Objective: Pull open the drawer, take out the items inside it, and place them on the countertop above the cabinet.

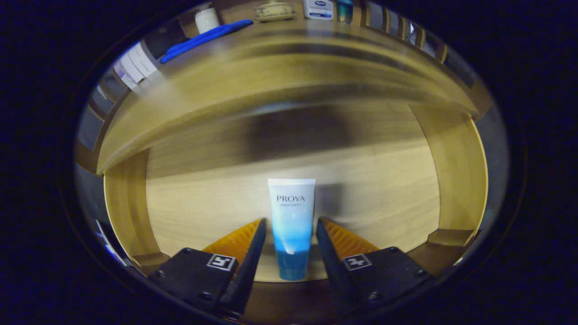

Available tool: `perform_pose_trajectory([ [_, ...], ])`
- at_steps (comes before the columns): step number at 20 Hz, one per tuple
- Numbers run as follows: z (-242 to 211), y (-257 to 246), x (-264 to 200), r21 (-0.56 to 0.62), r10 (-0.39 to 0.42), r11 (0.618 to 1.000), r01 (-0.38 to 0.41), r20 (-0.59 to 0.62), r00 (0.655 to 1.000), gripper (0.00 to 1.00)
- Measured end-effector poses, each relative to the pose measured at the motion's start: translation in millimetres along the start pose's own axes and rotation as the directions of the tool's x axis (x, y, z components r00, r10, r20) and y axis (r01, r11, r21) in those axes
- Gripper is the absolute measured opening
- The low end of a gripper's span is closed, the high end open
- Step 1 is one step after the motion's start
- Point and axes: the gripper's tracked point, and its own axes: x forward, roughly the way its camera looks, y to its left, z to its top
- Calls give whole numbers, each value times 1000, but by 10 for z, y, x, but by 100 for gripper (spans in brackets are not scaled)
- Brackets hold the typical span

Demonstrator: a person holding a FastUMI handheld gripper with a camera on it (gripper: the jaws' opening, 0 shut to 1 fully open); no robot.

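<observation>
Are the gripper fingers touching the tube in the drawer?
Apart. The gripper view shows a thin gap on each side between the fingers and the tube.

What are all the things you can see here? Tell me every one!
Tube: one, white fading to blue with a blue cap, lying on the drawer floor between the fingers, cap end nearest them.
Drawer: one, light wood, pulled open.
Countertop: one, light wood, above the drawer.
Blue tool: one, long, lying on the countertop; too blurred to name.
White jar: one, on the countertop behind the blue tool.
Cup on saucer: one, pale, at the back of the countertop.
White and blue container: one, beside the cup.
Gripper: one, fingers open on either side of the tube, a gap showing on each side.
</observation>
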Motion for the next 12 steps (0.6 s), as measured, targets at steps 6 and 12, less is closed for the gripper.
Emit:
perform_pose_trajectory([
  [6,-102,-20,-150,-1,35,999,-35,11,999,49],
  [12,-84,34,-704,-59,85,995,-79,103,991,49],
])
